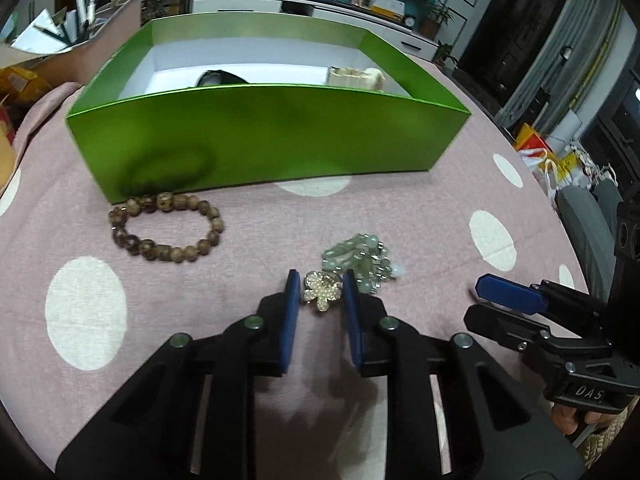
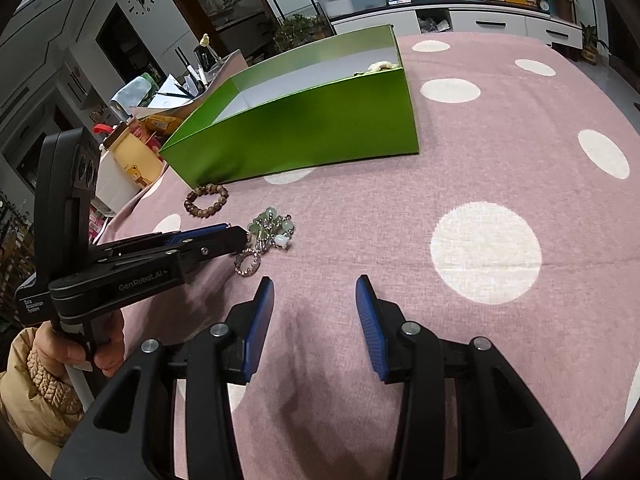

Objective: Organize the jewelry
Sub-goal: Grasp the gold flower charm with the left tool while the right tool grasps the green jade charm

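My left gripper [image 1: 320, 290] is open, its blue pads either side of a pearl flower brooch [image 1: 321, 291] lying on the pink cloth; I cannot tell if they touch it. A pale green bead cluster [image 1: 360, 258] lies just beyond the right pad. A brown bead bracelet [image 1: 166, 226] lies to the left, against the green box [image 1: 256, 136]. The box holds a dark item [image 1: 218, 77] and a cream piece [image 1: 354, 77]. My right gripper [image 2: 314, 292] is open and empty above the cloth, right of the jewelry; the bead cluster [image 2: 274, 224] and bracelet [image 2: 206, 200] show there too.
The table has a pink cloth with white dots [image 2: 486, 252]. Clutter with a yellow container [image 2: 134, 162] and papers stands at the table's left edge. My right gripper also shows at the right in the left wrist view [image 1: 508, 300]. A white cabinet [image 1: 304, 4] stands behind.
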